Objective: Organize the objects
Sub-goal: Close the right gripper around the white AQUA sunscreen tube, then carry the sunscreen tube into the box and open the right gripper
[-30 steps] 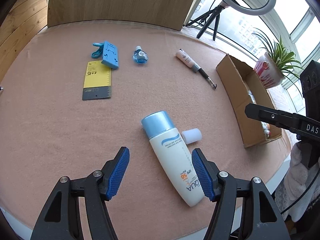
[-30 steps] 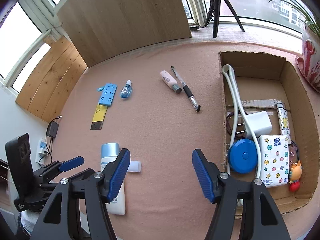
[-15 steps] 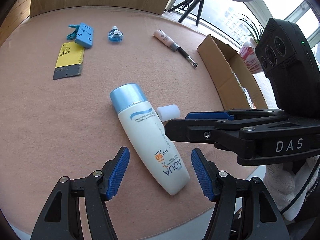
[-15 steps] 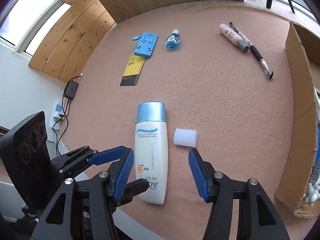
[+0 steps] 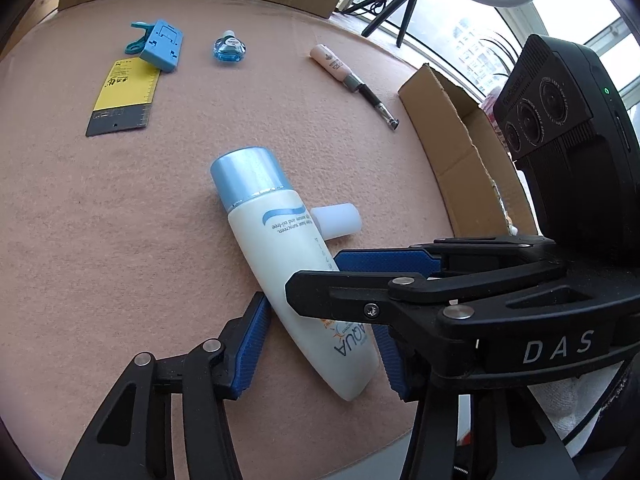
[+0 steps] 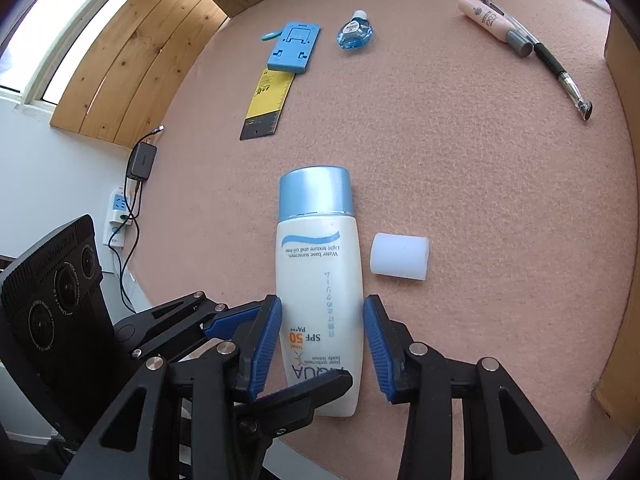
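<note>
Left wrist view: the left gripper (image 5: 320, 344) has its jaws spread wide on either side of the lower body of the sunscreen bottle (image 5: 288, 264), which lies flat on the pink bench (image 5: 120, 240), blue cap pointing far; the left pad looks close to the bottle, though contact cannot be confirmed; the right gripper (image 5: 360, 276) reaches in from the right across the bottle; a small white cylinder (image 5: 340, 220) lies just beside the bottle; further off lie a blue phone stand (image 5: 162, 44), a yellow card (image 5: 122, 98), a small blue bottle (image 5: 229, 46), a pink tube (image 5: 334, 66) and a pen (image 5: 378, 106); the cardboard box (image 5: 460, 152) stands open at the right.

Right wrist view: the right gripper (image 6: 323, 348) straddles the sunscreen bottle (image 6: 318, 264) with jaws open, both pads just beside its sides, not visibly squeezing; the left gripper (image 6: 240, 328) crowds in from the near left; the white cylinder (image 6: 400, 256) is apart at the right; only the edge of the cardboard box (image 6: 622, 20) shows.

Judging by this, seven items remain loose on the bench; the bottle is the one in hand, not yet lifted.
</note>
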A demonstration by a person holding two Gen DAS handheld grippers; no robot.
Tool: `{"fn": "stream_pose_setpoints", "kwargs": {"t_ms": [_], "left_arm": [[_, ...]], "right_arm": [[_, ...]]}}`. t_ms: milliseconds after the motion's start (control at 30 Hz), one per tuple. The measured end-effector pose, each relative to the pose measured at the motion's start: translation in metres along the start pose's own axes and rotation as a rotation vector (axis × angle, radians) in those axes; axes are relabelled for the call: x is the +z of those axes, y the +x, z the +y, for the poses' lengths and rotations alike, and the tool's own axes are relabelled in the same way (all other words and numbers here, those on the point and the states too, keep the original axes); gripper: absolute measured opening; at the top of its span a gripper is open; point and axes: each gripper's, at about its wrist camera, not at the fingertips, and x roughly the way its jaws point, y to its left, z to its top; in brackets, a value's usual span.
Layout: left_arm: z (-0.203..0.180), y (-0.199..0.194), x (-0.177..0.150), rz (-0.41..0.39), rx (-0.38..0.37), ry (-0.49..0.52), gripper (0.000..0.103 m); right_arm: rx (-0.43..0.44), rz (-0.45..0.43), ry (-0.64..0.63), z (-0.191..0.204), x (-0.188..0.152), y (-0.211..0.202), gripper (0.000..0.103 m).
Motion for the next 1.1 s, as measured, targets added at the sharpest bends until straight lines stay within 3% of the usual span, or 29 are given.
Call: {"fn": "stream_pose_setpoints", "kwargs": {"t_ms": [267,500,767,1100], "left_arm": [[0.004,-0.003,0.003,-0.014,-0.005,-0.027,0.045],[-0.015,-0.014,0.017,-0.047,-0.017,0.013,0.045],[-0.061,-0.013,0.045,-0.077,-0.062,0.098,0.045],[-0.132,0.01,0.089,-0.089,-0.127,0.215,0.045]], "right_arm": [[-0.006,-0.016,-0.013,0.002,-0.002,-0.003,0.037],[0.002,-0.079,-0.007,0.002,-0.003,-0.027,0.034],[-0.04,-0.191,0.017,-0.011,-0.006,-0.075,0.034],[-0.075,-0.325,0.103,-0.06,-0.002,-0.143,0.034]]}}
